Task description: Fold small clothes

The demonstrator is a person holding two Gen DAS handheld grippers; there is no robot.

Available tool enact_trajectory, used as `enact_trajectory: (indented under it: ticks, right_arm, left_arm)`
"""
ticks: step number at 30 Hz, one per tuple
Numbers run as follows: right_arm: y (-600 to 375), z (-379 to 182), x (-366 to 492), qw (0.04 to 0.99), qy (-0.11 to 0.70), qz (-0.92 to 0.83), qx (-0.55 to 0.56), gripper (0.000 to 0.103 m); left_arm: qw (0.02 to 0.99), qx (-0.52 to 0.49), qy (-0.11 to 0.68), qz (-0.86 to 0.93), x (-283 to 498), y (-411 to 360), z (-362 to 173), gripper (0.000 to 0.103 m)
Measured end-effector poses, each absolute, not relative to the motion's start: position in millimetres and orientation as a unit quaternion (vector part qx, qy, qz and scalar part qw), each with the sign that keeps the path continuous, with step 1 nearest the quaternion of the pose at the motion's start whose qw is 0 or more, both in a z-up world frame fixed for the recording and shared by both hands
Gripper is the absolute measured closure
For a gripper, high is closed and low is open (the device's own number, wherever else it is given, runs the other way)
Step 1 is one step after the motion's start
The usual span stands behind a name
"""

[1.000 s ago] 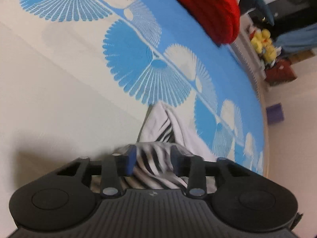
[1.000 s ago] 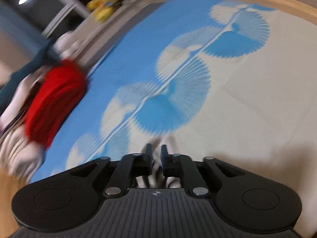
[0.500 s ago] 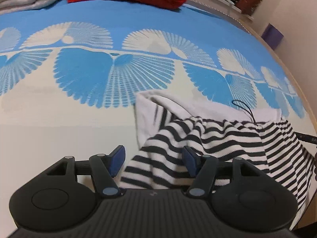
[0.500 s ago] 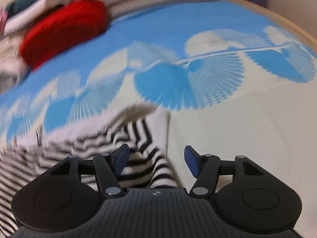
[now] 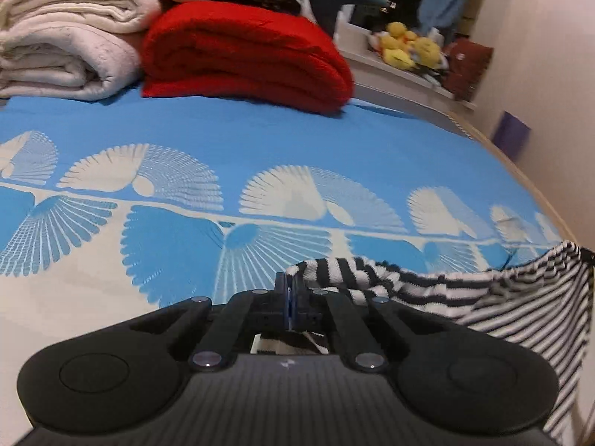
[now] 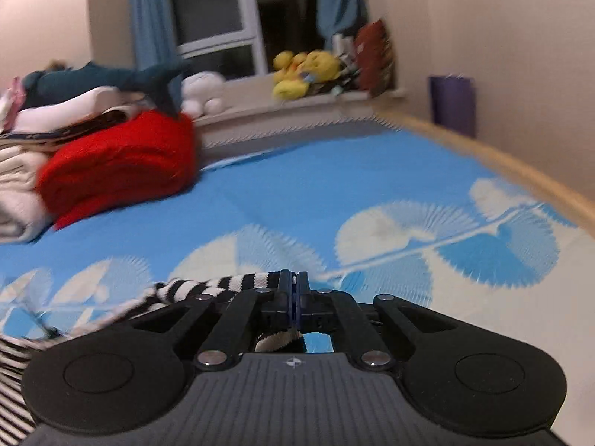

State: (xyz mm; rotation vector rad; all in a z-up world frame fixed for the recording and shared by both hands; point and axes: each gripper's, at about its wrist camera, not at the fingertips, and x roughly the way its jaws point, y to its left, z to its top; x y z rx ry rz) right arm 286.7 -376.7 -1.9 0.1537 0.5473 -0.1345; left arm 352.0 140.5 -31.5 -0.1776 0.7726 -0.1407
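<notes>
We've got both the left gripper (image 5: pixel 289 297) and right gripper (image 6: pixel 293 295) clenched on opposite top corners of the striped garment (image 5: pixel 502 297), stretched between them above the bed (image 5: pixel 260 137), likely so it hangs flat for folding.

A bed (image 5: pixel 465 137) carries everything, covered by a sheet (image 5: pixel 260 141) that is blue at the far side and cream nearer, with a row of fan shapes between. At its far end a folded red blanket (image 5: pixel 245 55) lies just beside a stack of folded cream blankets (image 5: pixel 67 48). A wooden edge (image 6: pixel 502 163) runs along the bed's right side.
</notes>
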Motion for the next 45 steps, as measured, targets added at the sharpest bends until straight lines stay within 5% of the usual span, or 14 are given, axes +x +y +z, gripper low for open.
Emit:
enact_trajectory:
  ticks: [3, 8, 12, 13, 14, 16, 22, 24, 31, 38, 45]
  right_arm:
    - [-372.1, -27.1, 315.5, 0.949, 0.295, -0.086, 0.075, 0.103]
    - [-363.1, -95.0, 358.4, 0.901, 0.418, -0.104, 0.052, 0.097]
    - [-364.4, -93.1, 355.1, 0.886, 0.447, -0.105, 0.057, 0.083]
    - [-364.5, -79.1, 350.7, 0.896, 0.429, -0.098, 0.057, 0.072]
    - [-363.8, -64.3, 343.3, 0.908, 0.406, -0.084, 0.058, 0.056]
    - [-362.1, -43.4, 330.1, 0.922, 0.380, -0.031, 0.067, 0.044]
    - [-338.7, -85.2, 321.9, 0.869, 0.485, 0.090, 0.037, 0.045]
    - [-343.6, -104.4, 316.6, 0.853, 0.521, 0.038, 0.005, 0.048]
    - [-410.3, -33.1, 259.5, 0.872, 0.468, -0.041, 0.138, 0.041]
    - [-417.0, -82.8, 211.7, 0.793, 0.572, -0.046, 0.203, 0.034]
    - [-394.2, -92.0, 200.8, 0.805, 0.574, -0.011, 0.150, 0.034]
  left_arm:
    - [0.918, -0.090, 0.385, -0.041, 371.4, 138.3, -51.6, 0.102]
    - [0.856, -0.098, 0.506, -0.033, 398.1, 134.8, -100.1, 0.095]
    - [0.894, -0.102, 0.433, -0.051, 383.9, 143.3, -51.0, 0.054]
    - [0.899, -0.112, 0.419, -0.069, 379.2, 145.1, -40.5, 0.051]
    - [0.897, -0.119, 0.416, -0.090, 376.1, 142.8, -34.9, 0.051]
    - [0.884, -0.121, 0.427, -0.149, 372.7, 131.9, -35.4, 0.051]
    - [0.848, -0.025, 0.520, -0.099, 388.4, 88.9, -101.9, 0.052]
    - [0.850, -0.062, 0.516, -0.083, 385.7, 101.1, -89.2, 0.052]
    - [0.843, -0.160, 0.508, -0.069, 336.2, 158.3, -22.1, 0.053]
    - [0.773, -0.186, 0.606, -0.017, 279.1, 188.9, -93.2, 0.054]
    - [0.752, -0.219, 0.621, -0.042, 281.7, 191.7, -116.5, 0.055]
